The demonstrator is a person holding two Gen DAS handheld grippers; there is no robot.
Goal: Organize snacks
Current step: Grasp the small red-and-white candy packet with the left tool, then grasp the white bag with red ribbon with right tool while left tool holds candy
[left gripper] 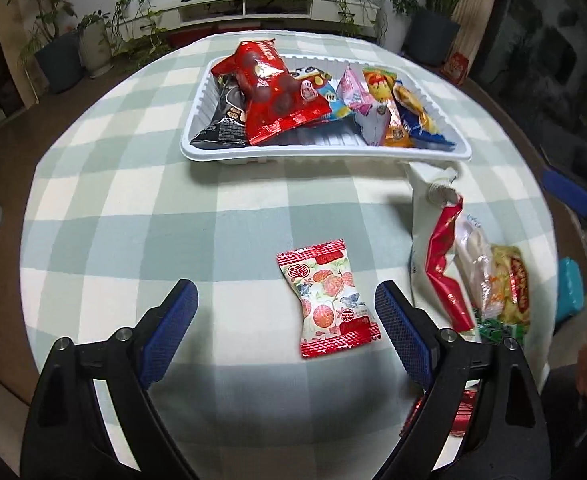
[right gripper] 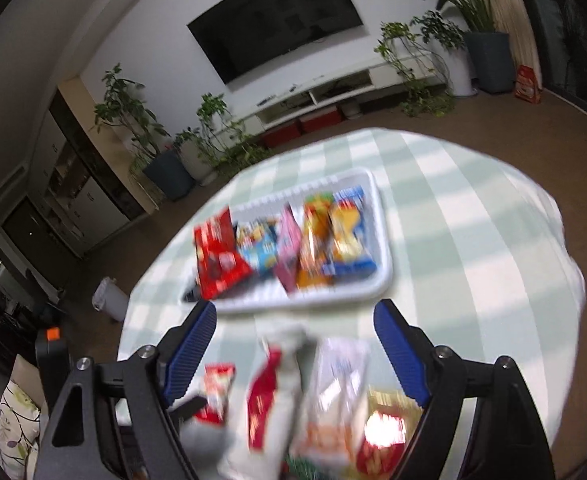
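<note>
Snacks stand side by side in the white tray (left gripper: 325,151) at 12 o'clock in the left wrist view: red bag (left gripper: 277,92) leaning over a black pack (left gripper: 223,116) on the tray's left, then a blue pack, pink pack (left gripper: 359,96), orange pack (left gripper: 387,108) and yellow-blue pack (left gripper: 421,114) to the right. Prob packed upright and in a row so more fit and each label reads.

One loose candy pack (left gripper: 331,300), white w/ red fruit print and red crimped ends, lies flat on the table (left gripper: 133,208) at centre, apart from the rest. Left gripper (left gripper: 287,334) hangs over it, jaws spread wide w/ nothing pinched; the pack sits btwn the blue pads but isn't touched. Looks like the next pick, lined up for a squeeze across its narrow waist.

At 3–4 o'clock a white bag (left gripper: 425,216) lies open on its side w/ a red packet (left gripper: 443,264), clear-wrapped items and a yellow pack (left gripper: 511,284) spilling out — likely the supply still to sort. Right gripper (right gripper: 295,350) is over this pile, jaws spread, holding nothing; that view is blurred, so details there are unclear.

Surface: round table w/ pale green-and-cream check cloth. Room: living room, wall TV (right gripper: 277,20) over a low white cabinet (left gripper: 253,8), potted plants either side, brown floor, a white bin at 9 o'clock by the table.
</note>
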